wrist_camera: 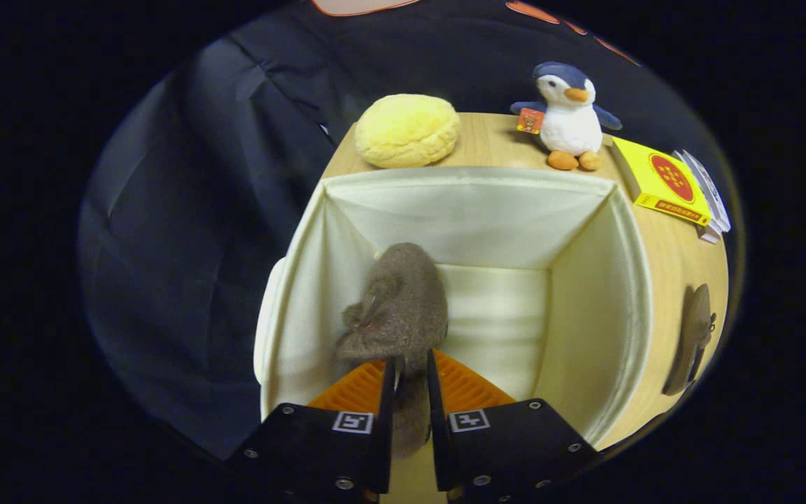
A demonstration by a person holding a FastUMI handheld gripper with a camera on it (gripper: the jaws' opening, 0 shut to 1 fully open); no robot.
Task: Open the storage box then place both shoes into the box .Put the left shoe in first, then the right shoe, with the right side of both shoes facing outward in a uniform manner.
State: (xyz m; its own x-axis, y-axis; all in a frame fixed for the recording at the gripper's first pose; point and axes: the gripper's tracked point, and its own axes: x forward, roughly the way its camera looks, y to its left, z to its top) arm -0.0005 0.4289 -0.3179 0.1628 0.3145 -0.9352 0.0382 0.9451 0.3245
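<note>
A brown fuzzy fabric shoe is seen clamped between the two fingers of the gripper, which are pressed against its rear part from both sides, with the shoe's toe pointing ahead of them. The shoe is held inside an open cream-coloured fabric storage box, close to the box's left wall, above the pale floor of the box. The box is set on a light wooden table. A second brown fuzzy shoe is seen lying on the table to the right of the box, apart from its wall. Beyond the box, a round yellow plush cushion shaped like a bun and a blue-and-white plush penguin with orange feet are placed on the table's far part. A yellow flat box with a red round mark is laid beside the penguin, on a small stack of other flat items.
</note>
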